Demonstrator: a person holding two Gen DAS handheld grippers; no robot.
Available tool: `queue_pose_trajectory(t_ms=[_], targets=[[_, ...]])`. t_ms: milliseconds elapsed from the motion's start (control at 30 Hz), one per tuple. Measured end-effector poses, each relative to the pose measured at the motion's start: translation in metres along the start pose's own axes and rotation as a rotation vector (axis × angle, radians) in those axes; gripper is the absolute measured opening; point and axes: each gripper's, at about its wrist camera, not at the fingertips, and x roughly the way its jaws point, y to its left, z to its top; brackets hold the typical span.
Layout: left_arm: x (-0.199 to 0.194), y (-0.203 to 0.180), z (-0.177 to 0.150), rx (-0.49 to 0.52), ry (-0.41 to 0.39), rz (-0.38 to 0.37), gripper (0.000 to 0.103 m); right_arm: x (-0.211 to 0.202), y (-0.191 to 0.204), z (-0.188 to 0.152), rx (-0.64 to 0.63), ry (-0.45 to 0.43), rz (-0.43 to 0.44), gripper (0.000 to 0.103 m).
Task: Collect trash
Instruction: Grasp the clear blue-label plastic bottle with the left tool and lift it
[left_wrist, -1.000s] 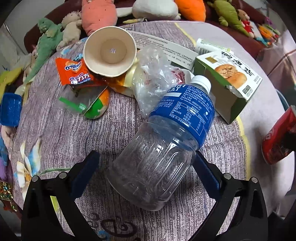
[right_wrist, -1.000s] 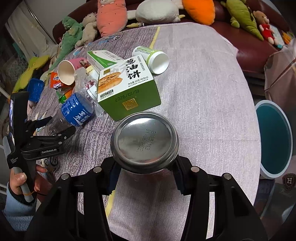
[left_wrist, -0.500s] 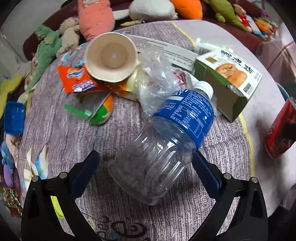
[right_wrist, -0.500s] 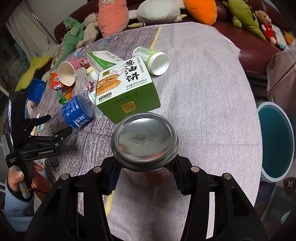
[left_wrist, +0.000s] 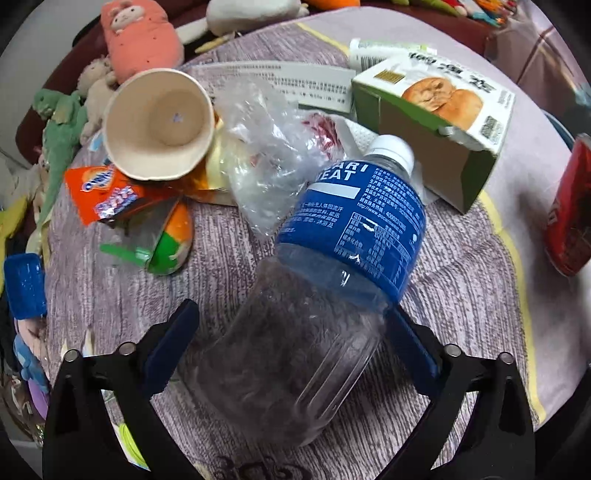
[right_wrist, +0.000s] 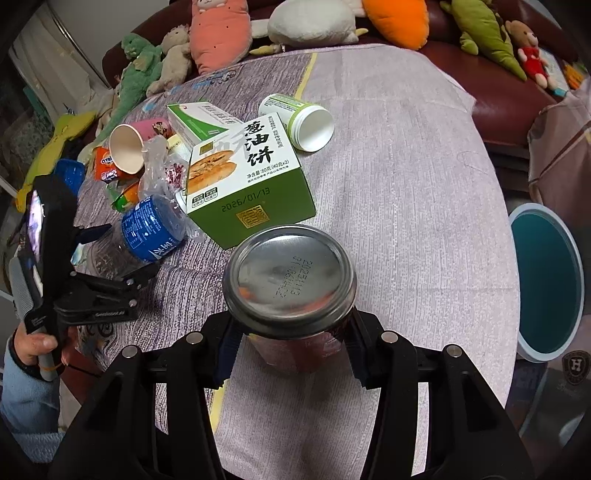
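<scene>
Trash is lying piled in the upper left of the right wrist view, on the table (right_wrist: 406, 184), where the left gripper (left_wrist: 291, 321) is sitting with its jaws spread wide around the clear bottle (left_wrist: 314, 295), the left pad apart from it. In the lower centre, the right gripper (right_wrist: 291, 347) is clamping the red can (right_wrist: 291, 280), with the teal bin (right_wrist: 546, 284) showing at the right edge.

Both black plastic two-finger grippers, left (left_wrist: 290, 325) and right (right_wrist: 290, 343), carry blue pads and silver round screws. A bare-skinned hand (right_wrist: 33, 345) emerges from a light-blue sleeve (right_wrist: 26, 402).
</scene>
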Motion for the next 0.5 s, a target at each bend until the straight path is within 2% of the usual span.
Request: queue_pose_trajectory(t_ms=[133,267,333,500], targets=[[0.004,0.0,0.004,0.004,-0.003,-0.039,0.083,0.001,-0.001,0.0,0.005,0.0,-0.009,0.047],[0.001,0.0,0.006,-0.032,-0.004,-0.064,0.081,0.0,-0.003,-0.001,0.01,-0.006,-0.015,0.047],[-0.004,0.0,0.004,-0.054,-0.008,-0.083,0.075,-0.001,-0.004,-0.001,0.012,-0.007,-0.014,0.047],[-0.02,-0.005,0.0,-0.068,-0.027,-0.106,0.074,-0.007,-0.009,-0.004,0.014,-0.02,-0.02,0.047]])
